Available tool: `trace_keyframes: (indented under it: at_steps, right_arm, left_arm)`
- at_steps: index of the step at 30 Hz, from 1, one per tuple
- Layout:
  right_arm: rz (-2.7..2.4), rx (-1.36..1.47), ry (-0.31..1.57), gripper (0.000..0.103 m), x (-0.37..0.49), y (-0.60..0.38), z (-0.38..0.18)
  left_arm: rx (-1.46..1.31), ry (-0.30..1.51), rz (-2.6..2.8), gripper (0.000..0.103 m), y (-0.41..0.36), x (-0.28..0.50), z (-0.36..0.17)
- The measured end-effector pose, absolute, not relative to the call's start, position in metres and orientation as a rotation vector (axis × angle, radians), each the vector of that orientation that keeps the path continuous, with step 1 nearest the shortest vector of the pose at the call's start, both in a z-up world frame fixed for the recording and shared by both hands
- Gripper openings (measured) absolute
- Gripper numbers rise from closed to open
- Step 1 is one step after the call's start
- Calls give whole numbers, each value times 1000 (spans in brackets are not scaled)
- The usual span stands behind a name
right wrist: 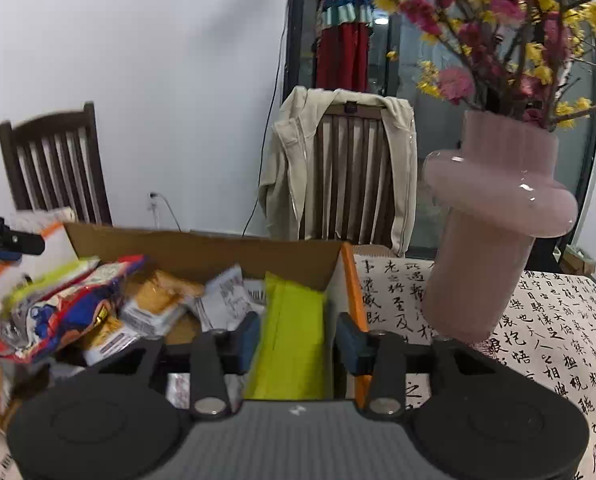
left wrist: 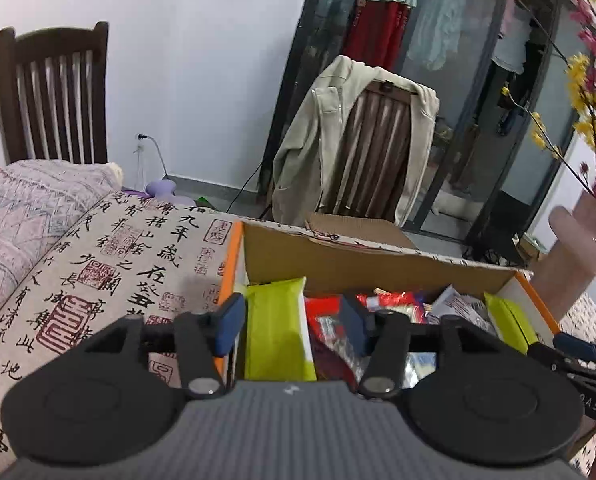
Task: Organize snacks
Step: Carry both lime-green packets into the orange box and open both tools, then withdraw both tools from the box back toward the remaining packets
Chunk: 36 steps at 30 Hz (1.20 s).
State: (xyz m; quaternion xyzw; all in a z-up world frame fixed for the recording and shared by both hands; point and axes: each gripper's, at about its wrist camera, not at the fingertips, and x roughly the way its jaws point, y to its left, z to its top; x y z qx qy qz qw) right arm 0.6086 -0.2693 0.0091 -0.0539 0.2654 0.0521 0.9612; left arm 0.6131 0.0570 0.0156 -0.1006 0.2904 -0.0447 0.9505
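An open cardboard box with orange edges stands on the calligraphy tablecloth and holds several snack packets. My left gripper is open over the box's left end, its fingers either side of an upright lime-green packet, with the left finger outside the box wall. Red packets lie beside it. My right gripper is open over the box's right end, around another lime-green packet. A red-and-blue packet and orange cracker packets fill the box's left side. The left gripper's tip shows at the left.
A pink vase of pink and yellow flowers stands on the tablecloth right of the box. A chair draped with a beige jacket is behind the table. Another dark chair and a folded quilt are at the left.
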Motion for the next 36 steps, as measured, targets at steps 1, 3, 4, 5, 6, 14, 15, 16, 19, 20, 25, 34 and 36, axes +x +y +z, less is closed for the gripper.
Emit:
trace_keyframes:
  at_steps: [1, 3, 4, 5, 6, 14, 15, 16, 19, 20, 25, 34, 36]
  right_arm:
    - [116, -109, 538, 49, 608, -270, 8]
    - [128, -97, 538, 50, 605, -273, 8]
    - [134, -85, 542, 51, 603, -275, 10]
    - [139, -73, 544, 52, 601, -276, 14]
    - [143, -60, 545, 53, 598, -277, 18]
    - [188, -18, 537, 64, 540, -286, 59]
    - [191, -17, 533, 65, 530, -287, 64]
    - [192, -21, 532, 67, 519, -289, 68]
    - [200, -24, 525, 74, 485, -294, 80]
    - [205, -23, 519, 77, 470, -296, 83]
    - [250, -3, 496, 84, 401, -307, 90]
    - [376, -37, 445, 91, 273, -323, 80]
    - [398, -29, 441, 93, 249, -330, 73]
  left_arm:
    - [-187, 586, -94, 63, 55, 611, 17]
    - [-173, 572, -95, 70, 52, 605, 25]
    - [-169, 562, -97, 72, 51, 599, 30]
    - [-162, 555, -103, 73, 50, 595, 36]
    - [-154, 547, -108, 74, 48, 589, 43]
    - [-107, 488, -120, 81, 35, 516, 95]
    - [-112, 484, -123, 84, 33, 502, 100]
    - [-115, 482, -124, 86, 32, 488, 103]
    - [-106, 466, -144, 92, 26, 438, 107]
    - [-101, 464, -145, 92, 24, 421, 107]
    - [-99, 439, -148, 100, 16, 331, 105]
    - [-142, 436, -20, 103, -4, 205, 74]
    - [-144, 456, 3, 103, -9, 184, 61]
